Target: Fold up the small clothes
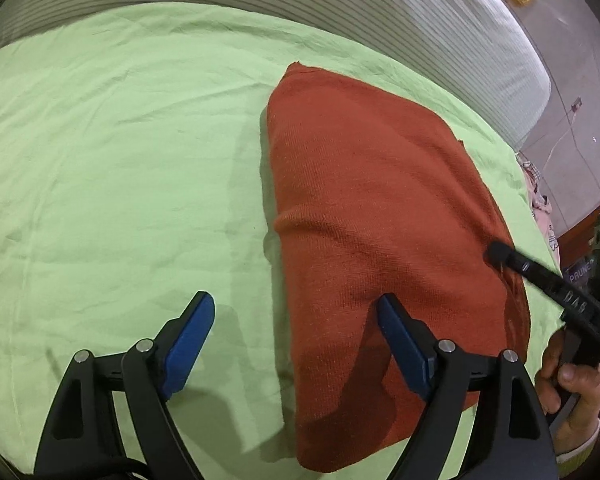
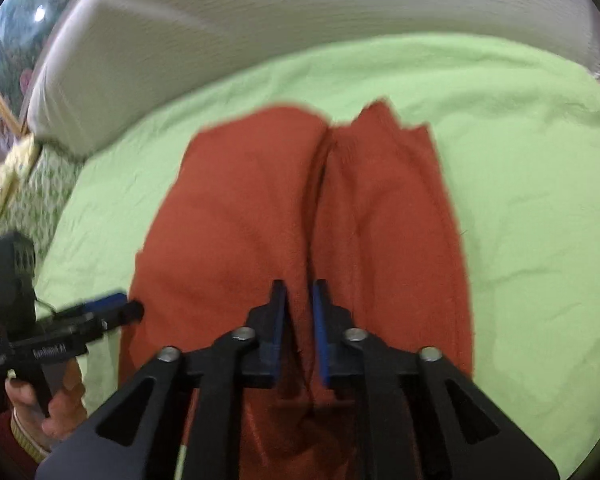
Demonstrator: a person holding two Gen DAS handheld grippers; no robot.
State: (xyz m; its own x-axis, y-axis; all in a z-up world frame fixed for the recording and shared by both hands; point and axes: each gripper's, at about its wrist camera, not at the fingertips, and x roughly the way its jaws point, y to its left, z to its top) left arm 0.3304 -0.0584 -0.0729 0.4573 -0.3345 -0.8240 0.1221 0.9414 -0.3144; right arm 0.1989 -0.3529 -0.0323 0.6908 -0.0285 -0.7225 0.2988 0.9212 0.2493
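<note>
Pinching a raised ridge of the rust-red knit garment [image 2: 300, 208], the right gripper [image 2: 300, 320] has narrow fingers. The left gripper [image 1: 296, 340] hovers wide and empty. Better lift slowly, keeping the edges aligned on the green sheet [image 1: 120, 140].

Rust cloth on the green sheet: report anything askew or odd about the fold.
The rust cloth is not flat: a raised ridge with a dark crease runs down its middle, and its far edge looks uneven and stepped. The right gripper straddles that ridge.
</note>
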